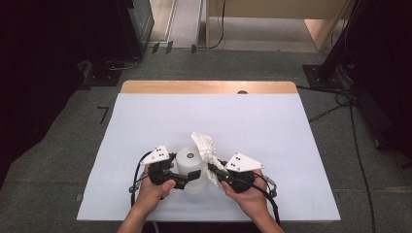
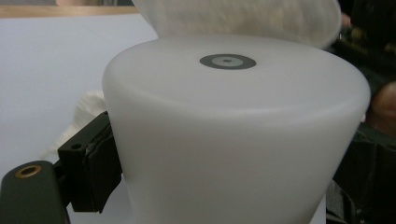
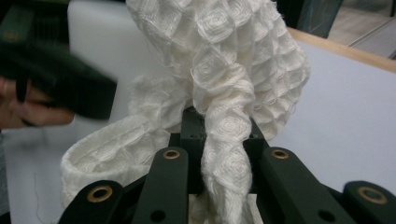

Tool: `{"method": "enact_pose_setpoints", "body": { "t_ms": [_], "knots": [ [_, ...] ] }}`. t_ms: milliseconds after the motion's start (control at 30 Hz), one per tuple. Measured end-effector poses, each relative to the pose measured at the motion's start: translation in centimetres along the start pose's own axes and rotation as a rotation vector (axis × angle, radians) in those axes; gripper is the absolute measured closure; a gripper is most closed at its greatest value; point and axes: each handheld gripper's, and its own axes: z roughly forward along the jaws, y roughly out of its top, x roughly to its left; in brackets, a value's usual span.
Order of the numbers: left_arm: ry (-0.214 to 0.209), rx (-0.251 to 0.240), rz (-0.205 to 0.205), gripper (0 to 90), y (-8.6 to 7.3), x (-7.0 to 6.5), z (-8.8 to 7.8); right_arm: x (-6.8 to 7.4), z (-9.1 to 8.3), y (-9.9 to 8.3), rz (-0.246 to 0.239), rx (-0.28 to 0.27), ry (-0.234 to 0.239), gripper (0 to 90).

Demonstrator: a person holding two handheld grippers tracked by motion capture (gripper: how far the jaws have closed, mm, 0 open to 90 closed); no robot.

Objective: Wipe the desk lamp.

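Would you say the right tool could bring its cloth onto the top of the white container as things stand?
Probably yes: the right tool is shut on the cloth right beside the white container, whose top lies bare, while the left tool clamps only its side.

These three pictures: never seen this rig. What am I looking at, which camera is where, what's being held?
There is no robot arm here. A person holds a handheld two-jaw tool in each hand and works at a table covered with a white sheet.

The high view looks down from above the person's side, with the forearms coming in from the bottom. The other two pictures come from cameras riding on the tools, each looking along its own black jaws.

The left tool clamps a white, frosted plastic container that stands upside down on the sheet. In the left gripper view the jaws press on its two sides, and a small grey disc marks the middle of its upturned base.

The right tool is shut on a white waffle-weave cloth. The right gripper view shows the cloth bunched between the jaws and rising up beside the container.
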Motion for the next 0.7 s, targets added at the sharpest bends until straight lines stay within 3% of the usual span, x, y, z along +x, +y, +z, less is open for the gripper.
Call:
{"method": "enact_pose_setpoints", "body": {
  "t_ms": [67,167,367,533,700],
  "knots": [
    [0.01,0.011,0.014,8.5,-0.1,-0.1,0.3,-0.3,-0.3,0.1,0.004,-0.007,-0.014,77.9],
    [0.041,-0.012,0.032,8.6,0.0,0.0,0.1,-0.7,-0.7,0.2,0.008,-0.027,-0.031,77.9],
    [0.224,-0.046,0.155,8.5,-0.3,0.1,-0.2,-1.3,-1.2,0.2,0.025,-0.05,-0.066,77.9],
    [0.379,-0.085,0.218,8.5,-0.7,0.6,-0.7,-1.7,-1.5,0.3,0.039,-0.063,-0.08,78.0],
    [0.431,-0.058,0.258,8.4,-1.3,1.1,-0.8,-2.0,-1.6,0.2,0.047,-0.066,-0.092,78.0]
  ]
}}
